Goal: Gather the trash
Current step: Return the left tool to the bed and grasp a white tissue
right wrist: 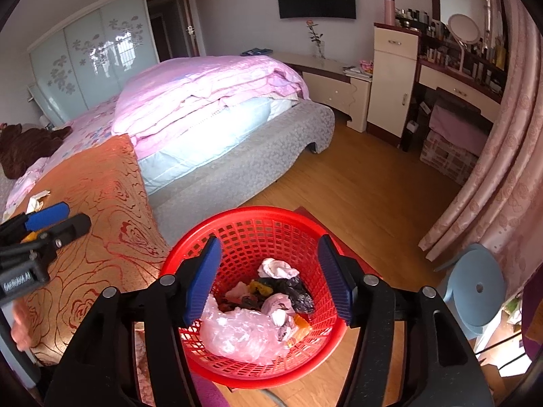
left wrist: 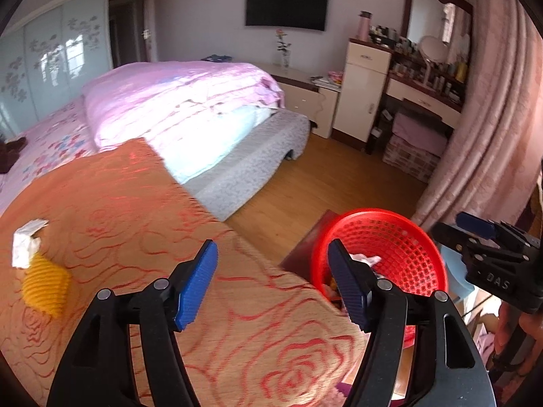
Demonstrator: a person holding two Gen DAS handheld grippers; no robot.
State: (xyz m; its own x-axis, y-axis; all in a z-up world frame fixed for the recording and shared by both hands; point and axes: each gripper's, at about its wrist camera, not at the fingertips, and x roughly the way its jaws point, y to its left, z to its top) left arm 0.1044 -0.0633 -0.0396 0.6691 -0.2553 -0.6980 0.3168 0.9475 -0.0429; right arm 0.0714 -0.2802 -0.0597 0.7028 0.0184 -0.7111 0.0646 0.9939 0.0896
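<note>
Lying at nine o'clock on the orange bedspread [left wrist: 135, 224], the crumpled white tissue [left wrist: 25, 242] looks light, soft and best pinched at its raised fold, while left gripper [left wrist: 273, 283] and right gripper [right wrist: 269, 279] gape wide, empty, the right above the red basket [right wrist: 190, 254].

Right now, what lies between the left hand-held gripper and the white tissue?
In the left wrist view, only bare orange blanket separates the left hand-held gripper from the white tissue.

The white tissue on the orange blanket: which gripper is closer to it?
Left. The left gripper hovers over the blanket near the tissue; the right gripper is above the red basket.
</note>
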